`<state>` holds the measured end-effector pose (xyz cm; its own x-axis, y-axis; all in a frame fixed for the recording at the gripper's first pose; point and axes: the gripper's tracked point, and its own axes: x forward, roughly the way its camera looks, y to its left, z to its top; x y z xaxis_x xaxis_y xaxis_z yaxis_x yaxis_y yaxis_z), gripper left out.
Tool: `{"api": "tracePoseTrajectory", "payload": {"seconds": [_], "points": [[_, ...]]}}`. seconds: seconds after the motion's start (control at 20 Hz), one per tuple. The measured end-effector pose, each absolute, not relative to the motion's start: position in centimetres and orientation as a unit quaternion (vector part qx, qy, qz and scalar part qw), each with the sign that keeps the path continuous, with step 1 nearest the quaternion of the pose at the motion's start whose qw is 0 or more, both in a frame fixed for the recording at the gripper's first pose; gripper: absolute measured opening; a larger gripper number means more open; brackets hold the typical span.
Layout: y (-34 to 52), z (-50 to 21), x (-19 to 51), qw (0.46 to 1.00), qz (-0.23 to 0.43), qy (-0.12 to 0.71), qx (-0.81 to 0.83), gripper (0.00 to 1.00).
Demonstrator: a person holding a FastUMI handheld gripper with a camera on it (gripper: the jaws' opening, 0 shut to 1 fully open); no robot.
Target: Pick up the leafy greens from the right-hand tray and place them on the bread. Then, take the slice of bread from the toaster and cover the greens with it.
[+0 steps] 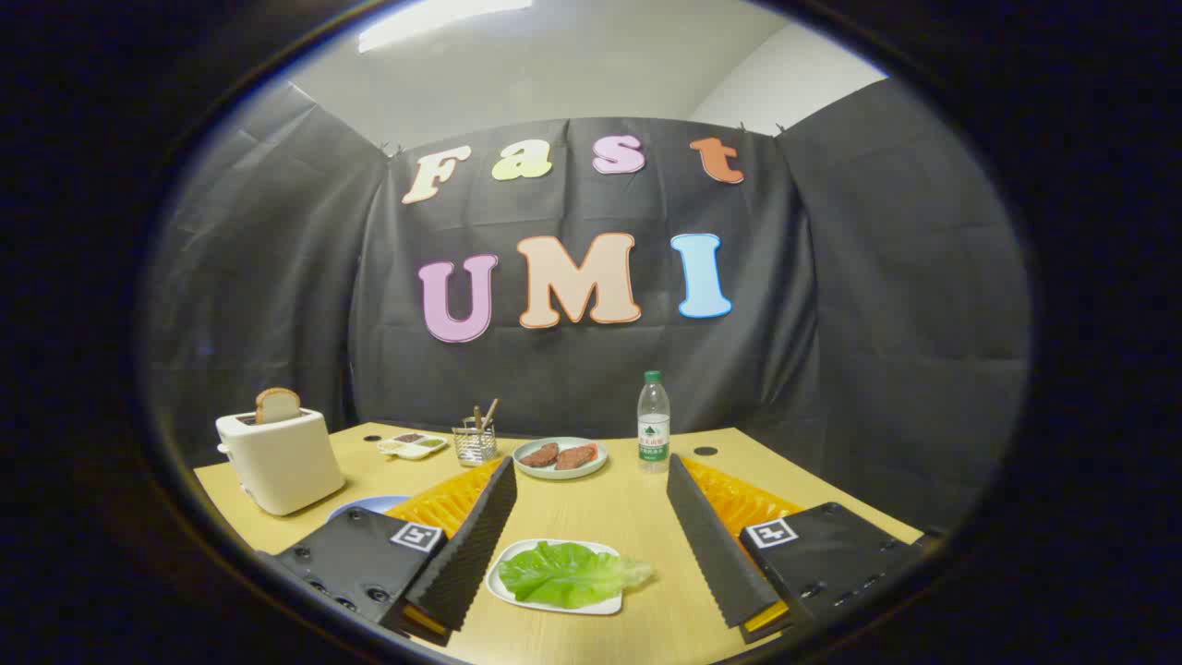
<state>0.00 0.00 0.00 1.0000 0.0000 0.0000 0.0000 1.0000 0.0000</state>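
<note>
A green lettuce leaf (571, 573) lies on a small white tray (506, 591) on the wooden table, low between my two fingers. My gripper (591, 466) is open above the table, its fingers wide apart on either side of the tray, touching nothing. A white toaster (282, 459) stands at the far left with a slice of brown bread (277, 405) sticking up from its slot. A blue plate (369, 505) peeks out behind my left finger; what lies on it is hidden.
Beyond the fingers sit a pale green plate (560, 471) with two meat patties, a water bottle (653, 420), a wire holder (475, 441) with sticks, and a small sauce dish (412, 445). Black cloth walls close the booth behind the table.
</note>
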Motion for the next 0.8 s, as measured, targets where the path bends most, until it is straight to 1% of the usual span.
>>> {"api": "tracePoseTrajectory", "payload": {"seconds": [0.3, 0.8], "points": [[0.0, -0.2, -0.1, 1.0, 0.003, 0.003, -0.003, 1.0], [-1.4, -1.0, 0.2, 1.0, -0.01, 0.014, 0.007, 1.0]]}}
